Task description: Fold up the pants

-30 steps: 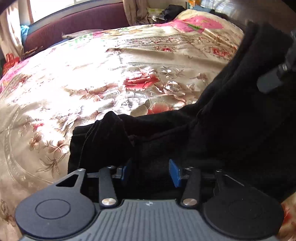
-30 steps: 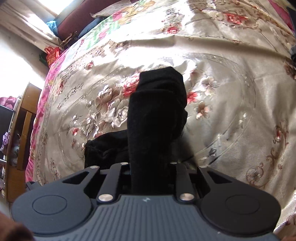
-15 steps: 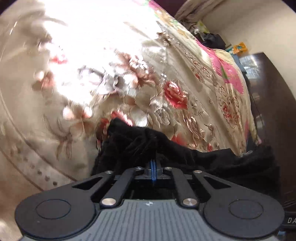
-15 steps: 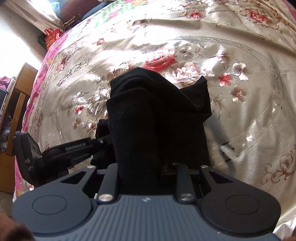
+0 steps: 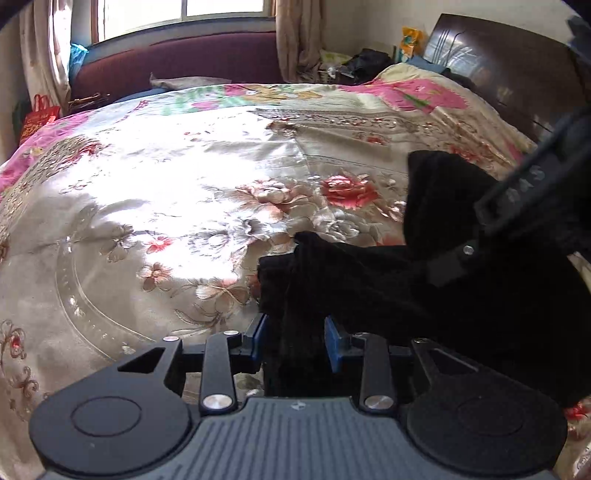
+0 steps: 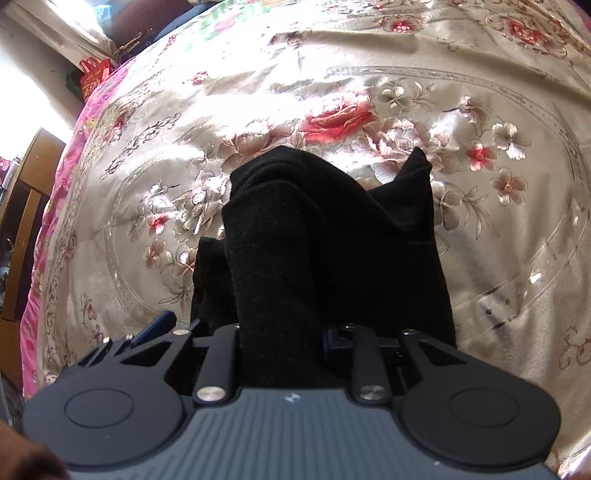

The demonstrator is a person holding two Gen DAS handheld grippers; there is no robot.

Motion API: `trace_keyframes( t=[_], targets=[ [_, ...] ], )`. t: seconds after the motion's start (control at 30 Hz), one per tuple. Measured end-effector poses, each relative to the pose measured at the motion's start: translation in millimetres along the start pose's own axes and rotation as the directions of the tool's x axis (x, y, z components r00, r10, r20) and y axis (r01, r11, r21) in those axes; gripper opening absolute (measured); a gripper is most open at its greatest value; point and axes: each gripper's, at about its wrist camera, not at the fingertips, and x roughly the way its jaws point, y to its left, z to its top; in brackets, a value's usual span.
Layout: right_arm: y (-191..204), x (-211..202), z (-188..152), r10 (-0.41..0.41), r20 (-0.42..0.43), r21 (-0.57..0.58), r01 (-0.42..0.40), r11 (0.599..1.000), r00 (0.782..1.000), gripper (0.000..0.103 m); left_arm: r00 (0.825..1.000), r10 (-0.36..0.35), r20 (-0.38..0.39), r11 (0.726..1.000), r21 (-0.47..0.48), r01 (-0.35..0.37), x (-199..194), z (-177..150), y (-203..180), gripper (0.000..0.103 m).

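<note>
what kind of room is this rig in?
Most likely a home bedroom. A bed under a floral satin bedspread fills the view, with a dark wooden headboard at one end and a curtained window beyond a maroon sofa back.

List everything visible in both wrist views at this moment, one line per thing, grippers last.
pants: one, black, bunched on the bedspread
bedspread: one, cream satin with red and pink flowers, covering the bed
headboard: one, dark wood, far right
sofa: one, maroon, under the window
window: one, bright, back wall
red bag: one, left of the bed
wooden cabinet: one, brown, left edge
left gripper: one, black with blue pads, jaws just opening, cloth between them
right gripper: one, black, closed on pants fabric
</note>
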Motion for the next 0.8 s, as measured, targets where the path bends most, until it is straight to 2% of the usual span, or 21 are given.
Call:
trace_keyframes(
  t=[0.1, 0.17, 0.23, 0.33, 0.5, 0.63, 0.7, 0.8],
  targets=[
    [6.6, 17.7, 5.0, -0.002, -0.035, 0.062, 0.004, 0.998, 0.999, 0.029, 0.999, -0.024, 0.027, 0.999, 0.048, 0.022, -10.1, -5.4, -14.2, 0.048],
    [19.7, 28.9, 4.6, -0.018, -0.037, 0.036, 0.019, 0.999, 0.999, 0.031, 0.998, -0.058, 0.004, 0.997, 0.059, 0.058, -10.1, -10.8, -20.0, 0.048],
    [36.3, 37.1, 1.7, -0.029, -0.042, -0.027, 0.028, 0.999, 0.999, 0.042, 0.994, -0.105, -0.024, 0.993, 0.059, 0.106, -11.0, -16.1, -21.1, 0.048],
    [53.3, 48.1, -2.6, -0.015, -0.049, -0.101, 0.010, 0.995, 0.999, 0.055, 0.992, -0.121, -0.043, 0.991, 0.055, 0.124, -19.0, -25.7, -19.4, 0.048],
    [51.1, 61.7, 11.7, 0.016, -0.078, -0.052, -0.020, 0.998, 0.997, 0.057, 0.980, -0.179, -0.088, 0.981, -0.088, 0.171, -31.7, -31.1, 0.6, 0.048],
    [50.5, 67.3, 23.1, 0.014, -0.123, -0.078, -0.024, 0.997, 0.992, 0.057, 0.970, -0.237, -0.052, 0.945, -0.245, 0.218, -45.2, -22.3, 11.4, 0.050],
    [52.0, 73.8, 27.9, 0.004, -0.159, -0.108, -0.022, 0.994, 0.987, 0.058, 0.971, -0.236, -0.034, 0.933, -0.287, 0.217, -51.9, -17.0, 11.8, 0.052],
    [53.5, 82.5, 36.6, 0.014, -0.221, -0.123, -0.042, 0.992, 0.975, 0.063, 0.972, -0.235, -0.011, 0.911, -0.350, 0.217, -65.8, -11.5, 10.9, 0.064]
  ],
)
